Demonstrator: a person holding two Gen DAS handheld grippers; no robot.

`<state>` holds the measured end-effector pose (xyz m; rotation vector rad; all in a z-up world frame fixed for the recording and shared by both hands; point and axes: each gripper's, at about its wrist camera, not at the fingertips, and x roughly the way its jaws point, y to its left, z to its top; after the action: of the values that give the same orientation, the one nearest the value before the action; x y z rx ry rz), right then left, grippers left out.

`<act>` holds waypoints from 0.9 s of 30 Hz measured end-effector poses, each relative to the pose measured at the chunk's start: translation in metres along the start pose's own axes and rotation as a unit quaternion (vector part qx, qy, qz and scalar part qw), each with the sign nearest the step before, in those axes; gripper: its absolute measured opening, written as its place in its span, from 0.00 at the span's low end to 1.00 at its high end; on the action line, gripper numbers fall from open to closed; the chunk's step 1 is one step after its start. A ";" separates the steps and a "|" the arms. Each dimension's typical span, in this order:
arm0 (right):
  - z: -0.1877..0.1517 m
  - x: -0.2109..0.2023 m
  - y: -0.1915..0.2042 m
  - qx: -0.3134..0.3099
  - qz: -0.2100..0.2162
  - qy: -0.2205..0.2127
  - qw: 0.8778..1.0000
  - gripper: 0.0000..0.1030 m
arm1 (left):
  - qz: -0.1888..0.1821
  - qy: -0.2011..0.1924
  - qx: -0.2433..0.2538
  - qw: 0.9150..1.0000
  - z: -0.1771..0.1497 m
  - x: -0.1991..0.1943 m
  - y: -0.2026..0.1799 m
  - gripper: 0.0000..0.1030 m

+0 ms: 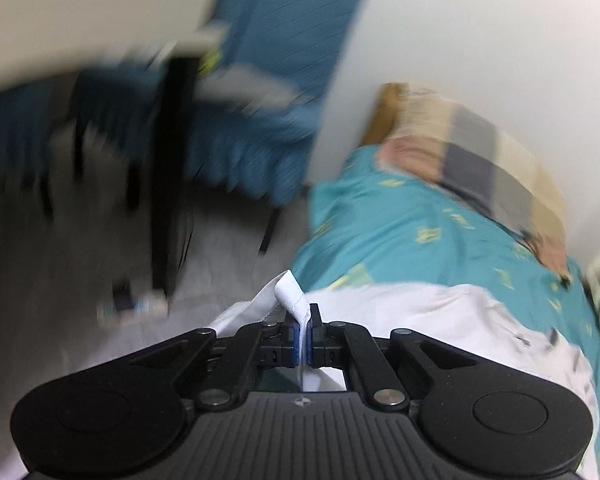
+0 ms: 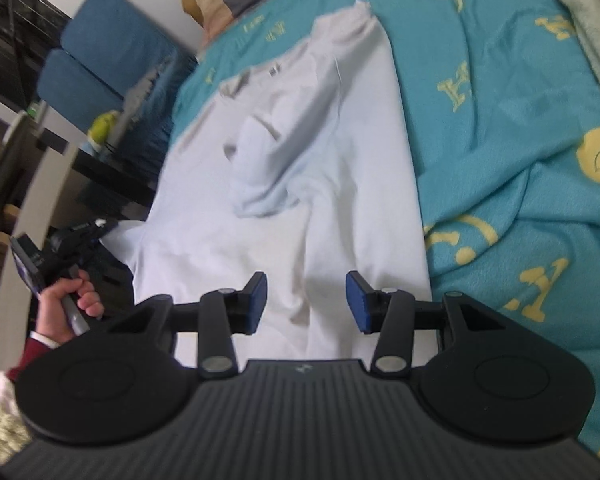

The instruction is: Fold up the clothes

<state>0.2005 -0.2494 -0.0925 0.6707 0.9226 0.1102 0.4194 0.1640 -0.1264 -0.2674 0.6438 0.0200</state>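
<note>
- White shirt (image 2: 284, 184) lies spread on the teal bedsheet (image 2: 500, 92), one sleeve folded across its middle.
- Left gripper (image 1: 303, 332) pinches the shirt's hem, lifting it.
- Right gripper (image 2: 306, 300) hovers above the shirt, fingers spread apart, empty.

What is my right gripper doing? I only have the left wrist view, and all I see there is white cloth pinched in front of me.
Observer: The right gripper is open, jaws wide apart, over the near end of the white shirt, gripping nothing.
Operator: How does the shirt lie?
Observer: Mostly spread along the teal bedsheet, with one sleeve bunched up on the middle of it.
Operator: Where's my left gripper from there?
Observer: The left gripper is off the bed's left edge, holding the shirt's side; your hand is on its handle.
Operator: Is the far end folded yet?
Observer: No, the collar end looks rumpled, not folded.
</note>
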 end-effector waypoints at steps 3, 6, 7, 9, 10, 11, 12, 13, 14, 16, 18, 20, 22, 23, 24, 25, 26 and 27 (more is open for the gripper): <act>0.001 -0.010 -0.006 0.001 0.000 -0.011 1.000 0.46 | -0.021 -0.008 0.076 0.997 0.002 -0.011 -0.068 0.03; 0.001 -0.016 -0.013 0.007 0.002 -0.019 1.000 0.46 | -0.041 -0.016 0.152 0.987 0.005 -0.023 -0.136 0.03; 0.002 -0.018 -0.016 0.011 0.002 -0.022 1.000 0.46 | -0.048 -0.018 0.177 0.983 0.005 -0.026 -0.159 0.03; 0.003 -0.020 -0.023 0.022 0.003 -0.027 0.999 0.46 | -0.062 -0.022 0.225 0.972 0.006 -0.033 -0.204 0.04; 0.004 -0.021 -0.027 0.028 0.004 -0.030 0.999 0.46 | -0.069 -0.016 0.234 0.970 -0.003 -0.031 -0.222 0.04; 0.006 -0.022 -0.031 0.035 0.004 -0.033 0.999 0.46 | -0.076 -0.010 0.242 0.967 -0.012 -0.029 -0.239 0.04; 0.008 -0.022 -0.035 0.041 0.006 -0.036 0.999 0.46 | -0.082 -0.001 0.246 0.966 -0.021 -0.025 -0.255 0.04; 0.009 -0.023 -0.038 0.045 0.007 -0.037 0.998 0.46 | -0.086 0.008 0.251 0.964 -0.033 -0.018 -0.267 0.05; 0.010 -0.022 -0.041 0.049 0.007 -0.037 0.998 0.46 | -0.089 0.018 0.255 0.963 -0.045 -0.012 -0.278 0.05; 0.011 -0.021 -0.047 0.056 0.004 -0.037 0.998 0.46 | -0.088 0.033 0.261 0.961 -0.066 0.000 -0.292 0.06; 0.013 -0.018 -0.052 0.066 0.004 -0.036 0.997 0.46 | -0.088 0.047 0.267 0.959 -0.085 0.011 -0.304 0.10; 0.016 -0.013 -0.054 0.067 0.007 -0.034 0.997 0.46 | -0.085 0.058 0.259 0.960 -0.097 0.018 -0.301 0.14; 0.019 -0.012 -0.056 0.064 0.002 -0.038 0.997 0.46 | -0.086 0.064 0.255 0.961 -0.100 0.023 -0.298 0.22; 0.020 -0.011 -0.056 0.063 -0.002 -0.041 0.997 0.46 | -0.087 0.068 0.252 0.961 -0.102 0.025 -0.297 0.28; 0.021 -0.010 -0.057 0.062 -0.003 -0.042 0.997 0.46 | -0.088 0.070 0.250 0.962 -0.104 0.026 -0.296 0.32; 0.022 -0.009 -0.057 0.060 -0.002 -0.043 0.997 0.46 | -0.086 0.070 0.250 0.962 -0.105 0.022 -0.293 0.42; 0.022 -0.009 -0.056 0.056 -0.001 -0.043 0.997 0.46 | -0.085 0.069 0.249 0.962 -0.106 0.017 -0.291 0.49; 0.022 -0.009 -0.053 0.049 0.001 -0.044 0.998 0.46 | -0.084 0.072 0.248 0.962 -0.106 0.011 -0.289 0.50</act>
<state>0.2020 -0.3059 -0.1079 0.7614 0.8469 0.0365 0.3950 -0.1422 -0.1456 0.1645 0.7460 -0.3227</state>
